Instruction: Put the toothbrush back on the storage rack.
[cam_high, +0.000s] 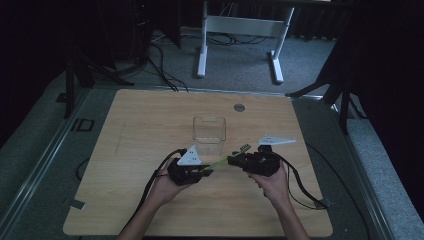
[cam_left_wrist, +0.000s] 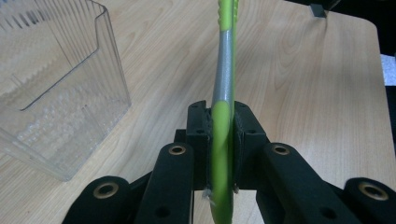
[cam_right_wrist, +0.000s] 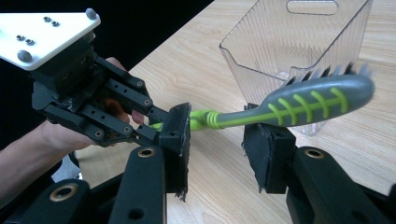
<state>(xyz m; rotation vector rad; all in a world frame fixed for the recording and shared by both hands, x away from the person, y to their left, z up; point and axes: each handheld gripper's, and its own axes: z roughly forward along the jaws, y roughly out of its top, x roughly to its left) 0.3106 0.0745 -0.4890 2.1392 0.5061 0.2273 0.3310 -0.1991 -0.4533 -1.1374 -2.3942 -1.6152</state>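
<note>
Black jaws of the right gripper (cam_right_wrist: 215, 140) stand apart; a green-and-grey toothbrush (cam_right_wrist: 299, 106) passes over the gap, head end just above one pad, not pinched. Left gripper (cam_left_wrist: 222, 135) is clamped tight on the brush handle (cam_left_wrist: 224, 84), w/ the left hand (cam_right_wrist: 70, 135) behind it. Clear ribbed plastic bin (cam_high: 209, 130) sits upright on the wooden table (cam_high: 140, 120) just beyond both grippers. No legible writing anywhere.
</note>
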